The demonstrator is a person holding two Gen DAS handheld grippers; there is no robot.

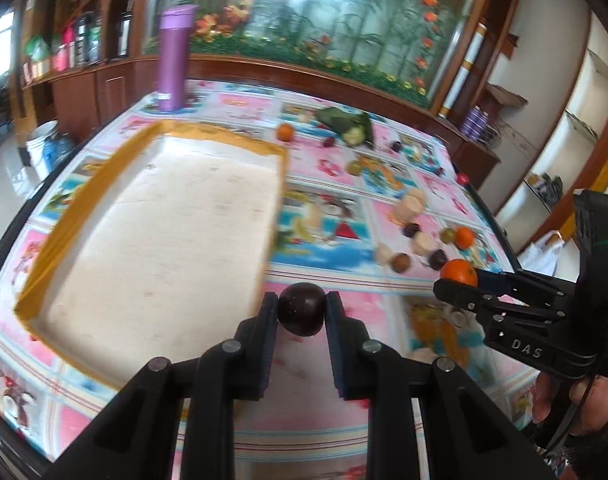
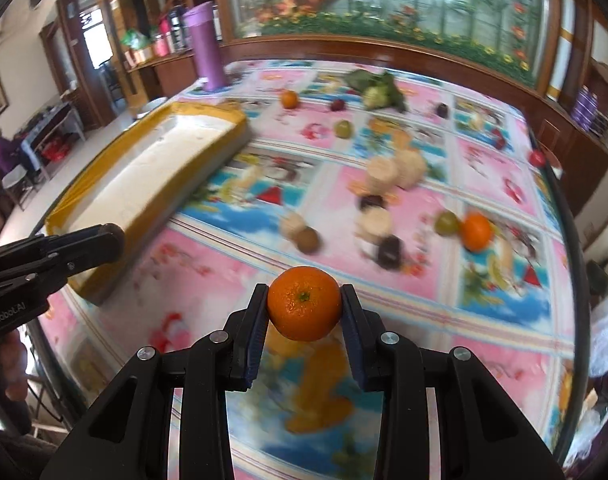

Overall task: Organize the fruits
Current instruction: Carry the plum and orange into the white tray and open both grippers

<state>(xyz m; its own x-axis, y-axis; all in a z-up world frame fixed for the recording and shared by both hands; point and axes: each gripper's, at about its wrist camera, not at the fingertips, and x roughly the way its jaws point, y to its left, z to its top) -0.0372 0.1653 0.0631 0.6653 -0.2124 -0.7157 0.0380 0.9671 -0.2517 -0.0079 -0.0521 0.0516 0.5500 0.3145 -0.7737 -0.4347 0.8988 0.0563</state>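
Note:
My left gripper (image 1: 301, 312) is shut on a dark purple round fruit (image 1: 301, 309), held above the tablecloth just right of the yellow-rimmed white tray (image 1: 155, 224). My right gripper (image 2: 304, 308) is shut on an orange (image 2: 304, 303) above the cloth; it also shows at the right of the left wrist view (image 1: 460, 280) with the orange (image 1: 459, 272). The tray (image 2: 151, 184) lies to the left in the right wrist view, and the left gripper (image 2: 111, 240) is at its near corner. Several loose fruits lie on the table: another orange (image 2: 476, 231), a green fruit (image 2: 447, 222), a brown fruit (image 2: 308, 239).
A purple tumbler (image 1: 173, 60) stands at the table's far left. A green leafy bundle (image 1: 350, 125) lies at the back. Pale cup-like pieces (image 2: 396, 168) sit mid-table. A small orange (image 1: 284, 132) lies at the back. Wooden cabinets ring the table.

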